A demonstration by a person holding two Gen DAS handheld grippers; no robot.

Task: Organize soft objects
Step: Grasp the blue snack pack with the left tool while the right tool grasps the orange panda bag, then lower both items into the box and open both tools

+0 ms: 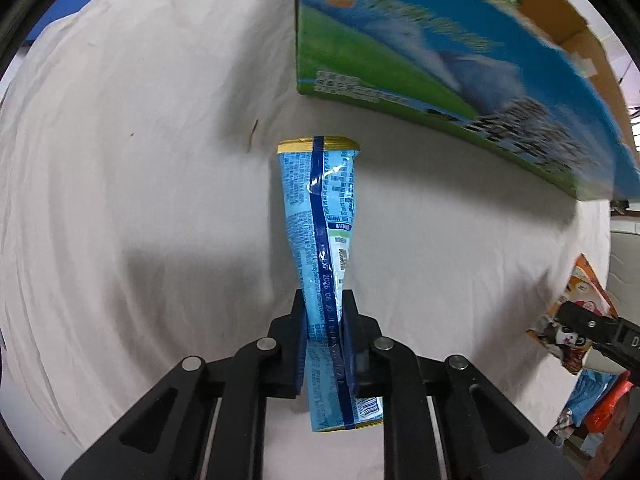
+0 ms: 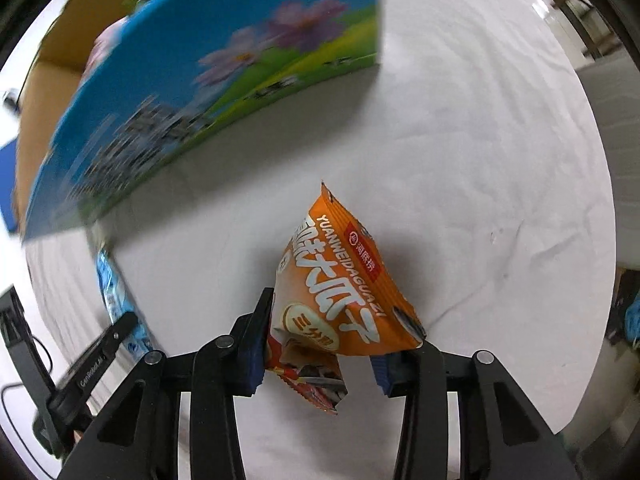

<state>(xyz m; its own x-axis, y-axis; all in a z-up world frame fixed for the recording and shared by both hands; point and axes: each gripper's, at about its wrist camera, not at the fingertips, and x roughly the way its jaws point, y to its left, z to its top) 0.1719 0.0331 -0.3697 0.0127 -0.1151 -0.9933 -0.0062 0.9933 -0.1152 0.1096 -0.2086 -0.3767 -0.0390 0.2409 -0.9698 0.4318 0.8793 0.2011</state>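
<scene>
Above the white cloth (image 1: 140,200), between the clenched fingers of the left gripper (image 1: 324,320): a blue packet (image 1: 320,216), pinched low on its length so the gold-sealed end stands clear ahead, back seam facing the camera. Held that way, probably, to lead the free end over a box wall. Ahead and to the right, tilted in view, the printed cardboard box (image 1: 440,64), brown inside, likely the destination (contents barely visible, blurred).

On the other side, in the right gripper (image 2: 320,344), an orange snack bag (image 2: 340,280). Left finger pressed against the bag; right finger partly hidden behind the lower corner, so a grasp seems likely but cannot tell for certain. Bag lifted off the cloth, box (image 2: 200,92) up-left, near. Both items apparently poised for dropping in.
</scene>
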